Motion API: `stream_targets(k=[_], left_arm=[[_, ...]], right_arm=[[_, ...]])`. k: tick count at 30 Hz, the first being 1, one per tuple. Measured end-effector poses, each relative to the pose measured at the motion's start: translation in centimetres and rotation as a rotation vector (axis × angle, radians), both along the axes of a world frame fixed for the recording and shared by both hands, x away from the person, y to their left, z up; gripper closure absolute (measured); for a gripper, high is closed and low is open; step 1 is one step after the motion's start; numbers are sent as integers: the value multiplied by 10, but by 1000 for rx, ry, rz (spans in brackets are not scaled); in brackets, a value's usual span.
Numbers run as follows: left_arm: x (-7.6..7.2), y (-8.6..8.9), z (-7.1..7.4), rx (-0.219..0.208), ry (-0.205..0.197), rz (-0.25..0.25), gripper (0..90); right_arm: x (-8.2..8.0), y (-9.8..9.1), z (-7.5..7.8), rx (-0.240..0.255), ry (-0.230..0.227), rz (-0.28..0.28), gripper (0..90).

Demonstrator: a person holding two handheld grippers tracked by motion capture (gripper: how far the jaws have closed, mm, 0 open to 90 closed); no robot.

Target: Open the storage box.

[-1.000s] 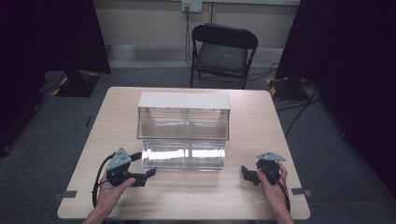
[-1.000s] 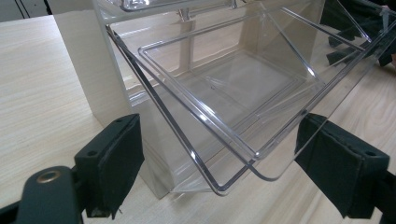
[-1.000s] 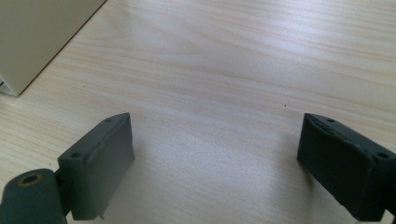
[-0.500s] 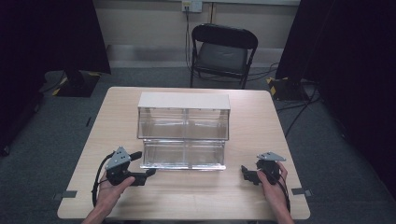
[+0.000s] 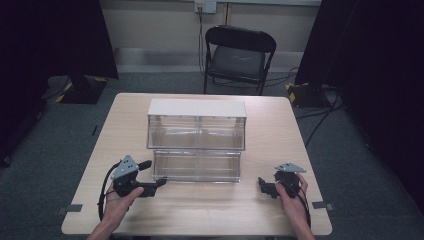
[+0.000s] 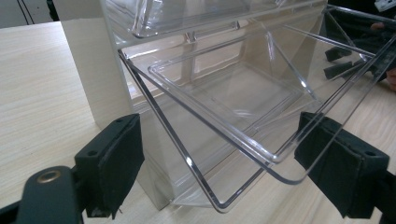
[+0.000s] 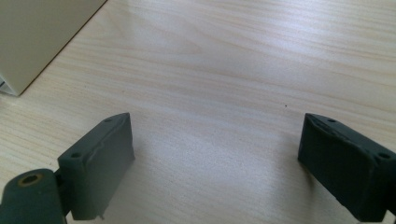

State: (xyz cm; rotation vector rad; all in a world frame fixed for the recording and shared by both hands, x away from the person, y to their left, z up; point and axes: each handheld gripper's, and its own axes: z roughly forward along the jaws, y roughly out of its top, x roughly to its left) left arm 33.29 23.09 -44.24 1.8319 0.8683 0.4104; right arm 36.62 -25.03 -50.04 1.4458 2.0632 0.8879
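Clear acrylic two-tier drawer cabinet (image 5: 197,140): left gripper (image 6: 219,163) stood with jaws apart (unclamped) around the lower drawer's (image 6: 224,116) lip, likely needing closure then pull.

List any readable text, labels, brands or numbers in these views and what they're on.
None readable.
Clear drawer cabinet: no label or print on its white top or clear fronts.
Left gripper and right gripper: no markings legible.
Wall socket plate above the folding chair: too small and blurred to read anything on it.
Table: plain wood grain, no print.
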Motion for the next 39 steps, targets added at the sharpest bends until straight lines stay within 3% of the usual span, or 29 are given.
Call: stream_targets(k=[20,39], left_arm=[[2,-1,5,-5,-4,9,156],[1,1,13,-6,-39,23,156]], right_arm=[[0,0,0,0,0,0,97],[0,0,0,0,0,0,97]])
